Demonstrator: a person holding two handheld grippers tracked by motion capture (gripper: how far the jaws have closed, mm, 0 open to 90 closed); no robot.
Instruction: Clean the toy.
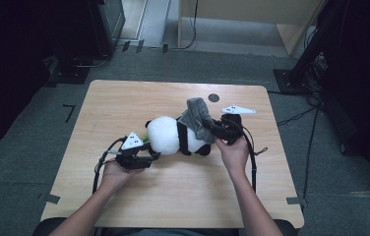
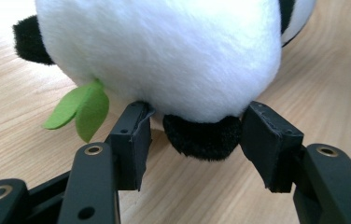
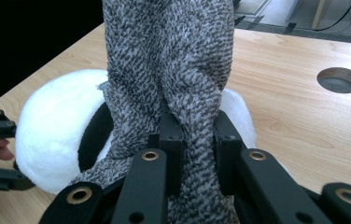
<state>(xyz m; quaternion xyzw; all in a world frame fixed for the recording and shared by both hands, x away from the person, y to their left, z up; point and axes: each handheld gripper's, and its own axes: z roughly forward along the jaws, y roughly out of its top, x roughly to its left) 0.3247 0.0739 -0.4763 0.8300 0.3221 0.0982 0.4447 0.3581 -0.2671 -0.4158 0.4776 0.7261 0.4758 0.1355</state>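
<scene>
A plush panda (image 1: 166,133) lies on its side in the middle of the wooden table (image 1: 124,98). A grey knitted cloth (image 1: 198,115) is draped over its right end. My right gripper (image 1: 212,129) is shut on that grey knitted cloth (image 3: 169,70), which bunches between the jaws of the right gripper (image 3: 197,135) above the white body (image 3: 47,140). My left gripper (image 1: 153,155) is at the panda's left end. In the left gripper view my left gripper (image 2: 197,140) stands open around a black plush limb under the white belly (image 2: 164,56). A green felt leaf (image 2: 80,109) sticks out beside it.
A round cable hole (image 1: 214,97) sits in the table behind the panda, also visible as the hole (image 3: 340,80) to the right of the cloth. Dark equipment and cables stand on the floor around the table. Bare wood lies in front of the hands.
</scene>
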